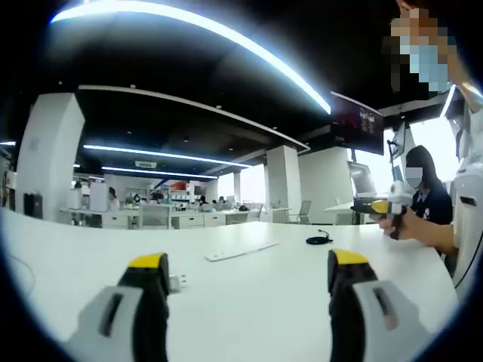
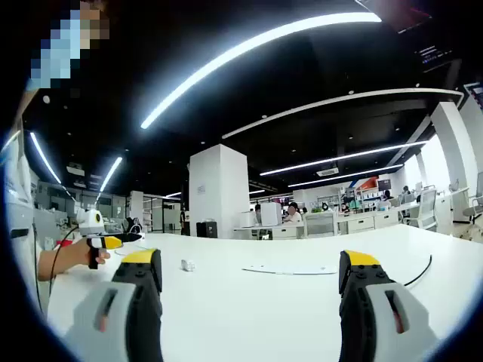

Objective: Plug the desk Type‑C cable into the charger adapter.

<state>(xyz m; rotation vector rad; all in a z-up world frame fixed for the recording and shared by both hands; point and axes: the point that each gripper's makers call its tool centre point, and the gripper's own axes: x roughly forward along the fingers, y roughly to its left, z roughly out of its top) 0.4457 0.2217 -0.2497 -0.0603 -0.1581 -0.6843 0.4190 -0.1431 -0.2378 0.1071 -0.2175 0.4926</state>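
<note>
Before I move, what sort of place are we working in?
It looks like a large open-plan office. A long white table holds a coiled black cable and a small white charger adapter; beyond it stand rows of desks with seated people, white pillars and long ceiling light strips.

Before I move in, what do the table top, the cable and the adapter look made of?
Table top: smooth white, faintly glossy, likely laminate. Coiled cable: black, probably rubbery jacket; too small to confirm. Charger adapter: small white block, looks like hard plastic.
</note>
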